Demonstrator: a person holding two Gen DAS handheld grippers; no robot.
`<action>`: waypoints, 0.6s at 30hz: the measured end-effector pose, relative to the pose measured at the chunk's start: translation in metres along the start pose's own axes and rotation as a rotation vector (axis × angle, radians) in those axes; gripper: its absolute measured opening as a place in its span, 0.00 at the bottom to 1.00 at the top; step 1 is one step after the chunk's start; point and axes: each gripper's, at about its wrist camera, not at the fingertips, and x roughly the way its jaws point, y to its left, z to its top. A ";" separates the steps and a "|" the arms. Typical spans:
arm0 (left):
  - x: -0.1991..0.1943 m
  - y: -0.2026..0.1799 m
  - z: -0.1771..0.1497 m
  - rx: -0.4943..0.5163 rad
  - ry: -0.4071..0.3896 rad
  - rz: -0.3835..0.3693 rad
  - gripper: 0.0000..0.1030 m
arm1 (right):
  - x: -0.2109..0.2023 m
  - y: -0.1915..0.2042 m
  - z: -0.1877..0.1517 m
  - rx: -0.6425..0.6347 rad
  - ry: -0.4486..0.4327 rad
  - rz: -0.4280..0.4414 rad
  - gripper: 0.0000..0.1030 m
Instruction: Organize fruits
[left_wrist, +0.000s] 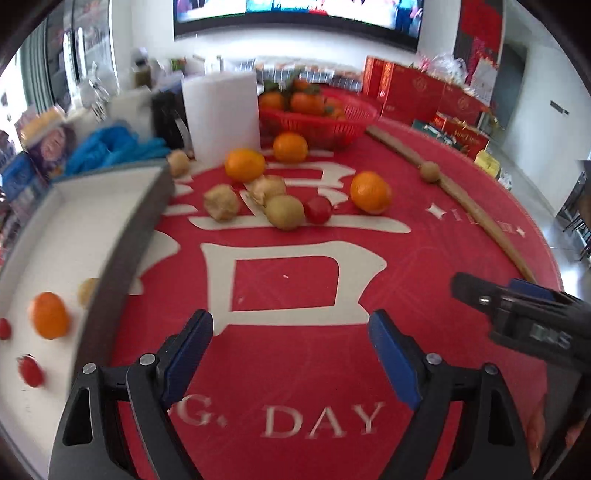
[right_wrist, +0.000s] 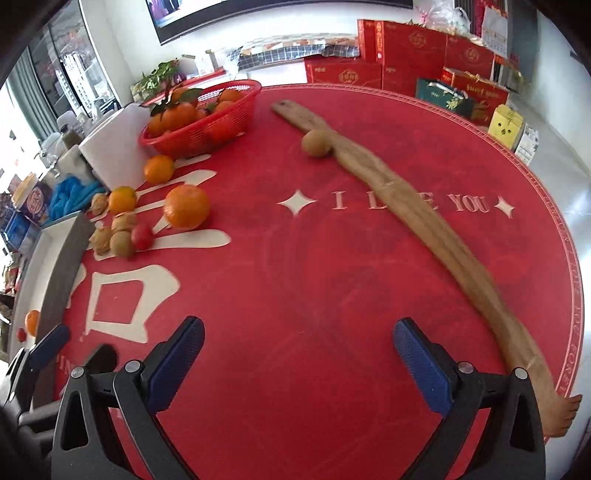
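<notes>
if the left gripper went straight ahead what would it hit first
Probably the kiwi and the small red fruit beside it. The left gripper is open, and only bare red mat lies before them, though depth is hard to judge.

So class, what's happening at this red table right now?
Someone is sorting fruit into a white tray with two handheld claws. Both the left claw and right claw hang open and empty. The tray holds an orange and small red fruits; more oranges, kiwis and walnuts wait on the mat.
</notes>
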 end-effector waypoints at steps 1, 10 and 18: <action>0.002 -0.001 0.000 0.005 -0.012 0.013 0.86 | -0.001 -0.001 0.001 0.005 -0.011 0.013 1.00; 0.012 -0.007 0.001 0.072 0.016 0.015 1.00 | 0.000 0.010 -0.010 -0.057 -0.075 -0.060 1.00; 0.013 -0.006 0.000 0.073 0.016 0.015 1.00 | 0.001 0.008 -0.007 -0.046 -0.083 -0.089 1.00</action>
